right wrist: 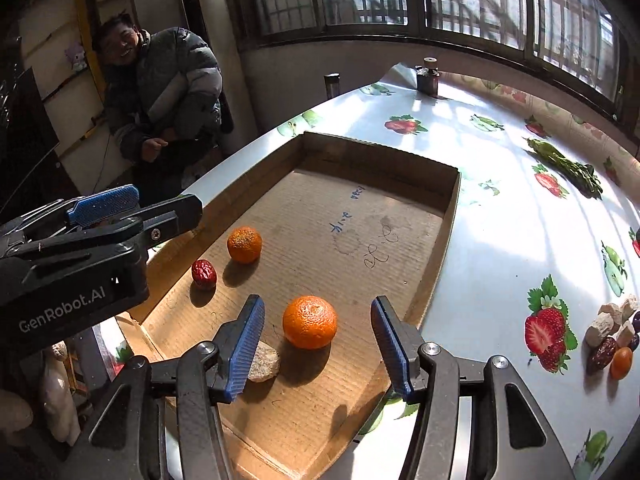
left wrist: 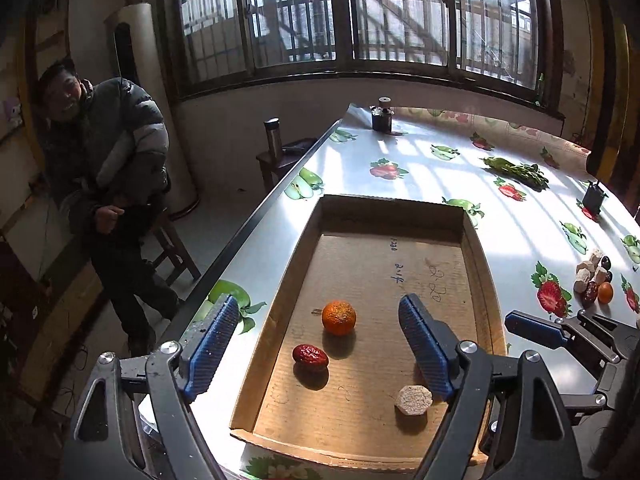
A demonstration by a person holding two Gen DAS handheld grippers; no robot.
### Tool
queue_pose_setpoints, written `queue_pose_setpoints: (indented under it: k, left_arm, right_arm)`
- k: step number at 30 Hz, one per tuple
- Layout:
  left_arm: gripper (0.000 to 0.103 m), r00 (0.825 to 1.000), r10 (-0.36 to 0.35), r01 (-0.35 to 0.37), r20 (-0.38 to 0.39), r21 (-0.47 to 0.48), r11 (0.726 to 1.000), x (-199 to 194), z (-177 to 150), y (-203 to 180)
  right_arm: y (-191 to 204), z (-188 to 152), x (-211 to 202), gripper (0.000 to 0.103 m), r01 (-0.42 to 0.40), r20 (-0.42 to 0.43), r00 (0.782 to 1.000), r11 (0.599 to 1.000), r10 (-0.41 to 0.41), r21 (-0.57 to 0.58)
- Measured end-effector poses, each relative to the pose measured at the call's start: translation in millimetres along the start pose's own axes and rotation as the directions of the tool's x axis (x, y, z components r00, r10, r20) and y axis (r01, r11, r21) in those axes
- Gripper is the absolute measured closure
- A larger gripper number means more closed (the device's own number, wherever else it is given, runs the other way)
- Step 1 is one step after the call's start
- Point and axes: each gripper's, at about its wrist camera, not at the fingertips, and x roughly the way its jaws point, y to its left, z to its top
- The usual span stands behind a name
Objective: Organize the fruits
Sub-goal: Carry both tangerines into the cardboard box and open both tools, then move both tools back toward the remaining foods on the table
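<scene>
You're holding the L gripper (left wrist: 316, 334) wide w/ nothing gripped; the R gripper (right wrist: 318, 336) is standing part-open around a dimpled round mandarin (right wrist: 309, 322), pads not touching. It's sitting in the corrugated cardboard tray (right wrist: 448, 216) near a wrinkled oval red date (right wrist: 204, 274), long axis running tray-lengthwise.

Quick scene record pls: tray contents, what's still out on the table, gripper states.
tray: cardboard tray, on the table
in tray: far orange, near orange, red date, tan block
outside tray: mixed pile, right of it
left gripper: open, empty
right gripper: open, around near orange, pads not touching it
</scene>
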Motion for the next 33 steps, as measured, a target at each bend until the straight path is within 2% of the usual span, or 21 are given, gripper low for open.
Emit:
queue_pose_setpoints:
  k: [9, 19, 25, 29, 30, 33]
  left_arm:
    - [0.019, 0.995, -0.049, 0.040, 0.091, 0.097, 0.994, -52.6, -10.3, -63.5]
    - [0.019, 0.995, -0.062, 0.045, 0.083, 0.197, 0.979, -61.9, -17.4, -113.2]
    - [0.019, 0.994, -0.096, 0.085, 0.043, 0.219, 0.972, -59.8, -17.9, -127.0]
    - [0.017, 0.990, -0.135, 0.126, 0.029, 0.202, 0.971, -51.9, -19.7, -129.8]
    - [0.017, 0.991, -0.137, 0.133, 0.007, 0.203, 0.970, -46.2, -19.9, -133.4]
    - [0.017, 0.976, -0.213, 0.218, -0.044, 0.193, 0.957, -35.7, -18.8, -147.0]
  right_arm:
    - [-51.0, -33.5, -53.0, 0.039, 0.041, 0.053, 0.997, 0.992, -0.048, 0.117]
    - [-112.0, -65.7, -92.5, 0.038, 0.078, 0.086, 0.991, 0.967, -0.101, 0.241]
    - [-155.9, -85.3, -117.8, 0.038, 0.110, 0.103, 0.983, 0.944, -0.149, 0.310]
    - [-205.9, -107.7, -153.0, 0.037, 0.177, 0.120, 0.963, 0.904, -0.240, 0.390]
    - [-222.0, -115.4, -162.6, 0.033, 0.208, 0.117, 0.953, 0.887, -0.278, 0.413]
    - [-269.7, -134.2, -182.4, 0.031, 0.298, 0.059, 0.926, 0.818, -0.373, 0.493]
